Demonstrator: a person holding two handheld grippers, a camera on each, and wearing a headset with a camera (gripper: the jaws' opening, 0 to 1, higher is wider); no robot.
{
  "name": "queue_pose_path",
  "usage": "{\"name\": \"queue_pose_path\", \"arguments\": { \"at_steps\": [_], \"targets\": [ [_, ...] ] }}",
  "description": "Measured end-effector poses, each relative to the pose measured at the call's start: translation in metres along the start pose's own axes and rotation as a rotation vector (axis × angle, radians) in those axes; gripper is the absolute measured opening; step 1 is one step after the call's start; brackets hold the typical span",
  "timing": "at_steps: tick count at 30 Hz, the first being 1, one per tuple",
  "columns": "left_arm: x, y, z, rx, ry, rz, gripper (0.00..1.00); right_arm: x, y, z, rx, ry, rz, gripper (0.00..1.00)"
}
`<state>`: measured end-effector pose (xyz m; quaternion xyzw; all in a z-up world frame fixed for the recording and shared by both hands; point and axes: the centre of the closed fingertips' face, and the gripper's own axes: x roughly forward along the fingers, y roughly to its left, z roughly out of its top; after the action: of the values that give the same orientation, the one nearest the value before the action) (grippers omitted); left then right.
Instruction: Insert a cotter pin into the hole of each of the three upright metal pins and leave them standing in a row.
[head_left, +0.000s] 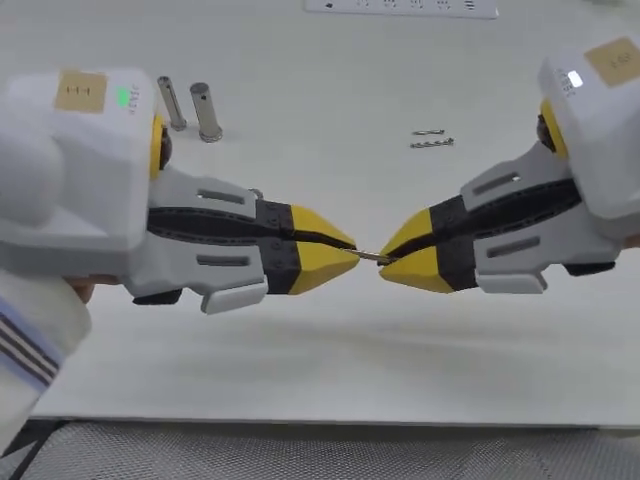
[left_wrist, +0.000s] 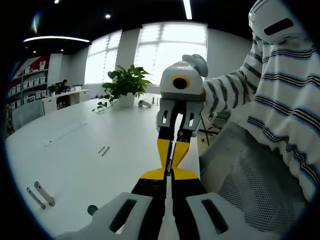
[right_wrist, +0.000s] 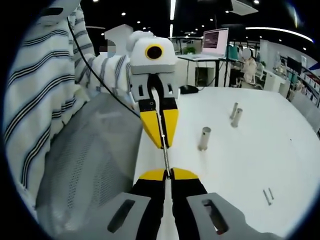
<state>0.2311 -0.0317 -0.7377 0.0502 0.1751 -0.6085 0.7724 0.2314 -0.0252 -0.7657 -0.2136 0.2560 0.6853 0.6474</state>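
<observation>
A thin cotter pin (head_left: 370, 257) spans the small gap between my two grippers, held level above the white table. My left gripper (head_left: 350, 255) is shut on one end and my right gripper (head_left: 388, 262) is shut on the other, tip to tip. In the right gripper view the cotter pin (right_wrist: 165, 160) runs from my own jaws to the left gripper (right_wrist: 164, 146). Two metal pins (head_left: 172, 103) (head_left: 206, 112) stand at the far left. A third metal pin (right_wrist: 204, 138) stands nearer, mostly hidden behind the left gripper in the head view. Two spare cotter pins (head_left: 430, 138) lie on the table.
A white power strip (head_left: 400, 7) lies at the table's far edge. The near table edge (head_left: 330, 415) runs below the grippers, with a grey mesh chair (head_left: 300, 452) under it. A potted plant (left_wrist: 125, 82) stands far down the table.
</observation>
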Motion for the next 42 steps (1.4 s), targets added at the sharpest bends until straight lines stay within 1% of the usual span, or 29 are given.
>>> {"name": "queue_pose_path", "arguments": {
  "at_steps": [4, 9, 11, 13, 16, 19, 25, 28, 32, 35, 36, 38, 39, 40, 42],
  "targets": [
    [-0.002, 0.001, -0.003, -0.011, 0.003, -0.005, 0.0, -0.002, 0.002, 0.0, -0.025, 0.017, 0.006, 0.04],
    [-0.002, 0.0, -0.005, -0.022, 0.007, -0.006, 0.01, -0.003, 0.003, 0.001, -0.033, 0.027, 0.009, 0.03],
    [-0.003, 0.001, -0.008, -0.022, 0.02, -0.007, 0.01, -0.004, 0.004, 0.002, -0.035, 0.034, 0.009, 0.03],
    [-0.002, 0.002, -0.016, -0.039, 0.051, -0.004, 0.01, -0.004, 0.006, 0.002, -0.036, 0.038, 0.014, 0.03],
    [-0.002, 0.001, -0.02, -0.039, 0.062, -0.011, 0.01, -0.004, 0.007, 0.0, -0.048, 0.058, 0.016, 0.03],
    [-0.004, 0.004, -0.024, -0.047, 0.075, -0.007, 0.01, -0.003, 0.005, -0.003, -0.035, 0.064, 0.013, 0.03],
    [-0.007, 0.008, -0.028, -0.063, 0.081, 0.001, 0.02, 0.0, 0.003, -0.004, -0.017, 0.063, 0.002, 0.03],
    [-0.01, 0.01, -0.03, -0.061, 0.086, 0.006, 0.02, 0.001, 0.002, -0.004, -0.011, 0.064, -0.005, 0.03],
    [-0.011, 0.015, -0.034, -0.061, 0.094, 0.019, 0.03, 0.003, -0.001, -0.003, 0.01, 0.054, -0.016, 0.03],
    [-0.013, 0.023, -0.038, -0.056, 0.103, 0.045, 0.12, 0.005, -0.005, -0.003, 0.015, 0.053, -0.028, 0.03],
    [-0.013, 0.024, -0.039, -0.057, 0.104, 0.047, 0.14, 0.006, -0.006, -0.003, 0.022, 0.053, -0.036, 0.03],
    [-0.014, 0.029, -0.041, -0.064, 0.116, 0.073, 0.18, 0.008, -0.01, -0.004, 0.042, 0.057, -0.054, 0.03],
    [-0.016, 0.037, -0.043, -0.063, 0.12, 0.105, 0.2, 0.009, -0.011, -0.004, 0.049, 0.059, -0.059, 0.03],
    [-0.018, 0.04, -0.044, -0.056, 0.125, 0.118, 0.22, 0.012, -0.01, -0.003, 0.052, 0.058, -0.068, 0.03],
    [-0.022, 0.048, -0.045, -0.06, 0.125, 0.149, 0.26, 0.013, -0.011, -0.002, 0.067, 0.055, -0.081, 0.03]
  ]
}}
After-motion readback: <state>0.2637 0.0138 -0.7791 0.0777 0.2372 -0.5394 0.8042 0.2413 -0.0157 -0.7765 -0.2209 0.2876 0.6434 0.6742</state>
